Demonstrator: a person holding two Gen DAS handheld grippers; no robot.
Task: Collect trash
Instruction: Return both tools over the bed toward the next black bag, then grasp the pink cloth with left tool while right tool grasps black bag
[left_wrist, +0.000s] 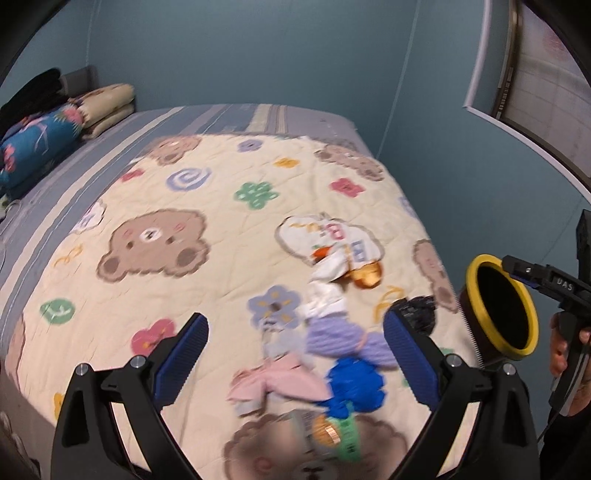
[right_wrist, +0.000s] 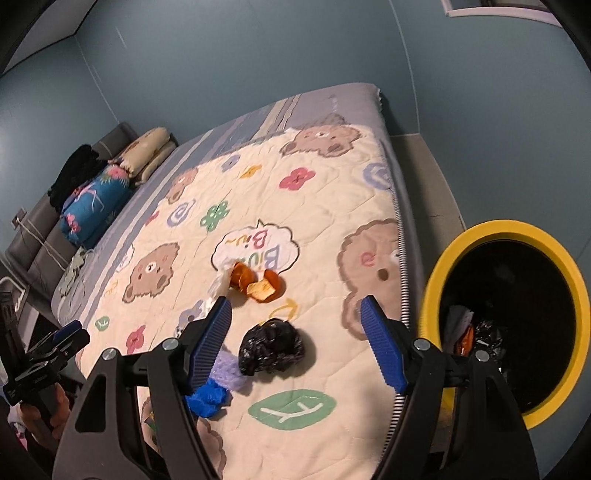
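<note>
Blue ribbed pads line both pairs of fingers, all spread wide and empty. Between the right gripper's (right_wrist: 295, 314) fingers lies a crumpled black bag (right_wrist: 271, 346) on the quilt (right_wrist: 332, 192); two orange peels (right_wrist: 258, 282) lie beyond. Under the left gripper (left_wrist: 295, 332) lie soft lilac (left_wrist: 332, 338), blue (left_wrist: 354, 384) and pink (left_wrist: 277, 380) wads. One yellow-rimmed bin (right_wrist: 443, 266) stands beside the bed.
</note>
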